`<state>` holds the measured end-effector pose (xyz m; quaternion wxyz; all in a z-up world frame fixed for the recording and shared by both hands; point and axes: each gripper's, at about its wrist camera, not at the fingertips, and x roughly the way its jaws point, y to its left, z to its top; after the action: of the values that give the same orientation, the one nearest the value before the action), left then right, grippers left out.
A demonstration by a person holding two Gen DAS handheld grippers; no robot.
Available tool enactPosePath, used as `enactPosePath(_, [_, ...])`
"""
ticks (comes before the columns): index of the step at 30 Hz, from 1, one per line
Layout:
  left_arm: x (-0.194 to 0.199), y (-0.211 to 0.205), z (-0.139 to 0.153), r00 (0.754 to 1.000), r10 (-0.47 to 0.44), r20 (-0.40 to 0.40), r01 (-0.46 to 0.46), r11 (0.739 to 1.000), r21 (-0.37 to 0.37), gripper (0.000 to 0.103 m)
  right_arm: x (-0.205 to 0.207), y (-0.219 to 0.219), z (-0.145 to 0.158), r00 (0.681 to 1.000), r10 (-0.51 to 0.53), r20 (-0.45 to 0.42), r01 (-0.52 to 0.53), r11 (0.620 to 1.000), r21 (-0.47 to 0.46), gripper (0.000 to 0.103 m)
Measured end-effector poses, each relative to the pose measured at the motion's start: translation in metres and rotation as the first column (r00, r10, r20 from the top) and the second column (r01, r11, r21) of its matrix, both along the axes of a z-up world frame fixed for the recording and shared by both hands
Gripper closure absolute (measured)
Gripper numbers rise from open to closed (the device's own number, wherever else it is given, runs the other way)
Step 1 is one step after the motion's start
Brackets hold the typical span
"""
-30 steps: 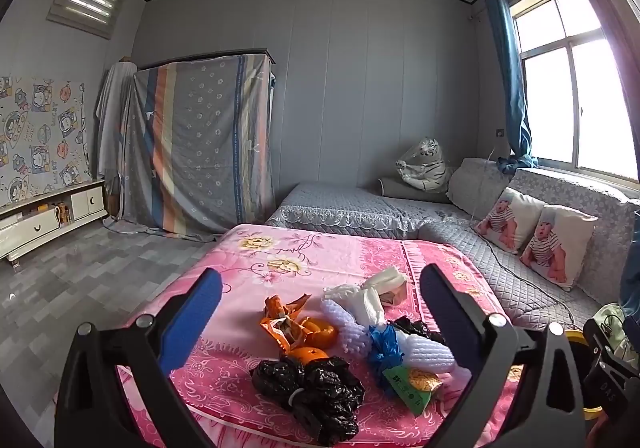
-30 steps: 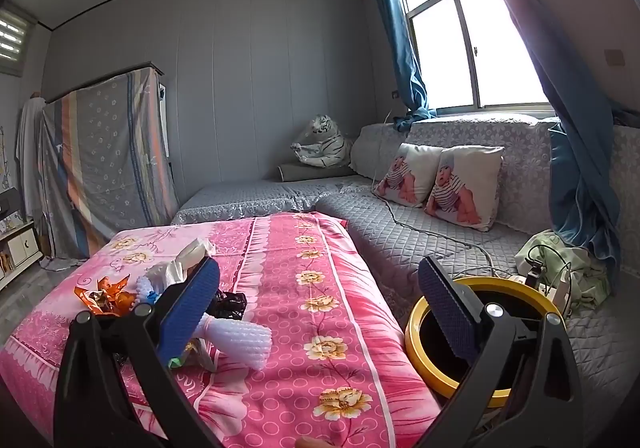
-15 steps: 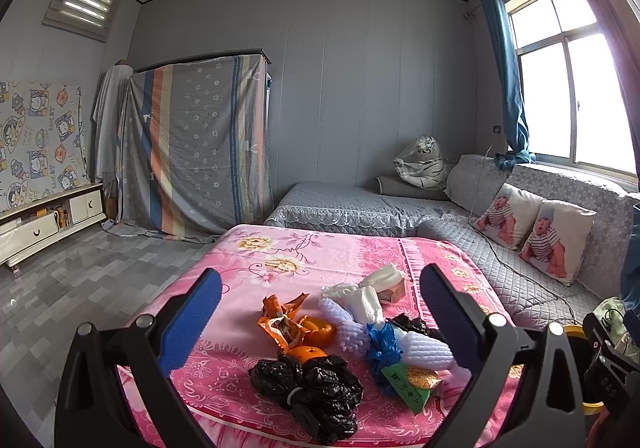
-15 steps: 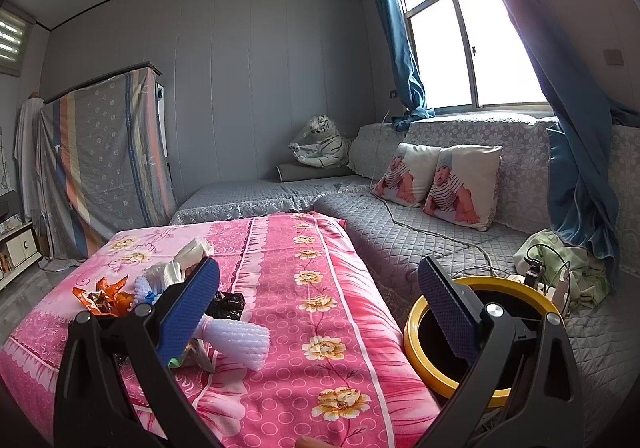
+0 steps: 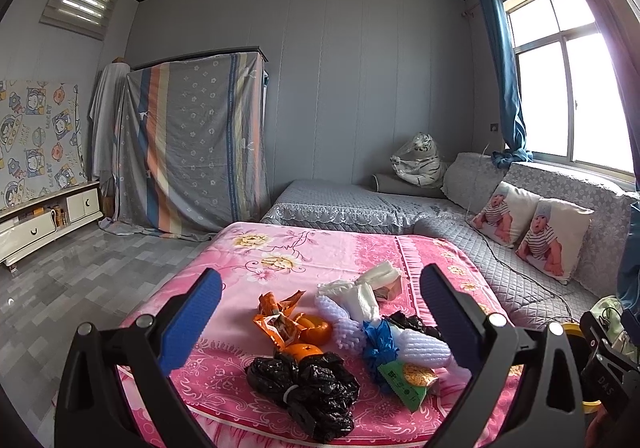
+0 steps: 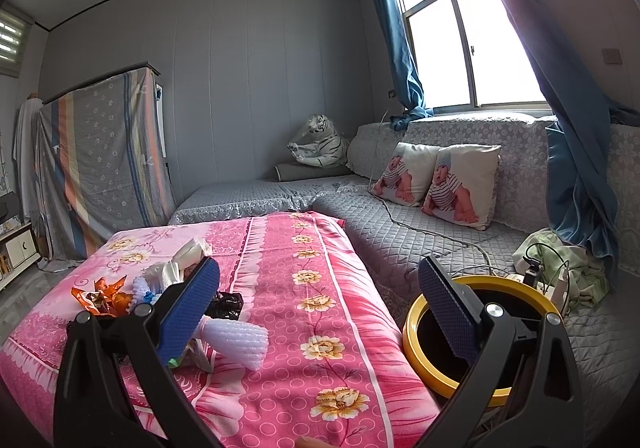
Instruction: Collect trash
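A pile of trash lies on the pink flowered table (image 5: 280, 248): a crumpled black plastic bag (image 5: 308, 384), an orange wrapper (image 5: 278, 318), orange peel (image 5: 314, 328), white foam fruit nets (image 5: 424, 344), a blue scrap (image 5: 378, 342), a green packet (image 5: 404, 382) and white tissues (image 5: 368, 288). My left gripper (image 5: 318, 324) is open and empty, held above the pile. My right gripper (image 6: 318, 312) is open and empty, over the table's right side (image 6: 320, 288); the foam net (image 6: 234, 338) and wrapper (image 6: 102, 294) lie to its left. A yellow-rimmed black bin (image 6: 416, 320) stands right of the table.
A grey quilted sofa (image 6: 420, 232) with two baby-print cushions (image 6: 460, 179) runs along the right and back. A cable (image 6: 420, 228) and green cloth (image 6: 560, 260) lie on it. A draped wardrobe (image 5: 192, 139) and a low white cabinet (image 5: 40, 219) stand at the left.
Both grippers have drifted only slightly; the views are almost the same. Both stay open and empty.
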<state>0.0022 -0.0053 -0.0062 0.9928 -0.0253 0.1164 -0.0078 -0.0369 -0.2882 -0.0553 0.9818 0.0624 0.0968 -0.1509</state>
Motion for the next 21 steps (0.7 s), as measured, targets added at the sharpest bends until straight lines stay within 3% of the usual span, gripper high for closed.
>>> enactPosePath(21, [0.0014,0.0024,-0.0010,1.000,-0.016,-0.010,0.016,1.000,-0.012,0.007,0.0019,0.0014,-0.0007,1.000,0.004,-0.007,-0.004,1.000,0.003,0.008])
